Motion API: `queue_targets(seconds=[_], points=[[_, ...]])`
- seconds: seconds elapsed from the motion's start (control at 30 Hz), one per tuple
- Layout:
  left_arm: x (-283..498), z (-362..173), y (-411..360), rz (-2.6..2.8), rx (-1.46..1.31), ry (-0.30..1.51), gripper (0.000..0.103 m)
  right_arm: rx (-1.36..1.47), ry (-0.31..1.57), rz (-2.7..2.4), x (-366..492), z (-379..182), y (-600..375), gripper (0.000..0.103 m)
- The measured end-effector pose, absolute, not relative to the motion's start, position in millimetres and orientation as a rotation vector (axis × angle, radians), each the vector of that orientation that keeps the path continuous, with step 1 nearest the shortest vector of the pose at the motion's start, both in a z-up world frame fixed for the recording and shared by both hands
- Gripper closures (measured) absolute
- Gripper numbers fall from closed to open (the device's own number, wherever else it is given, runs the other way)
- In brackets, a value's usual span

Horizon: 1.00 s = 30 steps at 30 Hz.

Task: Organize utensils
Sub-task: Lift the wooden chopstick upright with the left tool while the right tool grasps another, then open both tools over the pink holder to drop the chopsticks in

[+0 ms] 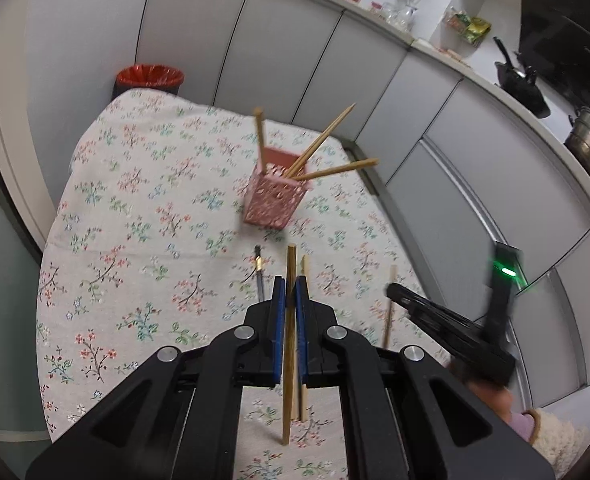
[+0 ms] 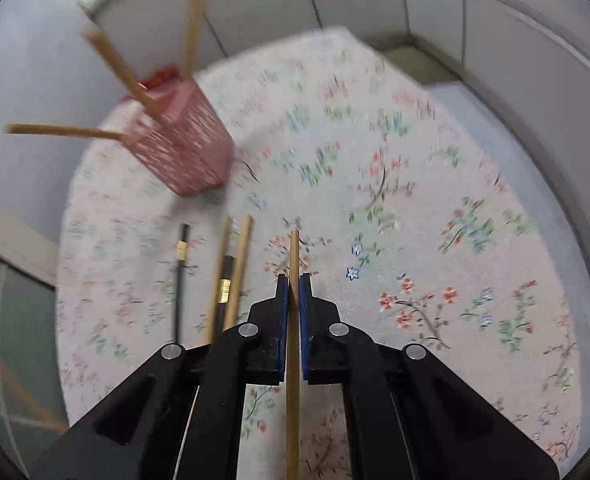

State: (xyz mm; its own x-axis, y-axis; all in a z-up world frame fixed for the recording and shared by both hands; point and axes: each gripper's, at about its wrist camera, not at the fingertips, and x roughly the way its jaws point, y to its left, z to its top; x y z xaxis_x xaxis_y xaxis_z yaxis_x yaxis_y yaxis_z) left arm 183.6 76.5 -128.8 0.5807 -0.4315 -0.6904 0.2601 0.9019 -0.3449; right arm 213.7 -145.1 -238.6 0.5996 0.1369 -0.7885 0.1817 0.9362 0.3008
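Note:
A pink perforated holder [image 1: 275, 196] stands on the floral tablecloth [image 1: 135, 240] with three wooden chopsticks [image 1: 327, 136] leaning out of it; it also shows in the right wrist view [image 2: 183, 148]. My left gripper [image 1: 291, 286] is shut on a wooden chopstick [image 1: 291, 264], held above the table. My right gripper [image 2: 293, 284] is shut on another wooden chopstick [image 2: 293, 252]; it shows at the right in the left wrist view [image 1: 395, 292]. On the cloth lie a black chopstick with a gold band [image 2: 181, 264], a second black one [image 2: 225, 280] and two wooden ones [image 2: 242, 256].
A red-lined bin [image 1: 150, 78] stands beyond the table's far edge. Grey cabinet panels [image 1: 375, 80] run along the right, under a counter with pots [image 1: 587, 140] and jars. The table's right edge sits close to the cabinets.

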Motion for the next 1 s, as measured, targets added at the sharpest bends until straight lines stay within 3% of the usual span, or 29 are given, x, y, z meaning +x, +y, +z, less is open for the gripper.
queue_targets(seconds=[0.43, 0.77, 1.0], points=[[198, -53, 31, -0.439, -0.159, 0.722, 0.098, 0.315, 0.606, 0.01, 158, -92, -196, 0.099], [262, 15, 11, -0.374, -0.087, 0.609, 0.098, 0.349, 0.431, 0.017, 222, 11, -228, 0.099], [326, 6, 11, -0.293, -0.068, 0.561, 0.098, 0.32, 0.353, 0.065, 285, 19, -206, 0.099]])
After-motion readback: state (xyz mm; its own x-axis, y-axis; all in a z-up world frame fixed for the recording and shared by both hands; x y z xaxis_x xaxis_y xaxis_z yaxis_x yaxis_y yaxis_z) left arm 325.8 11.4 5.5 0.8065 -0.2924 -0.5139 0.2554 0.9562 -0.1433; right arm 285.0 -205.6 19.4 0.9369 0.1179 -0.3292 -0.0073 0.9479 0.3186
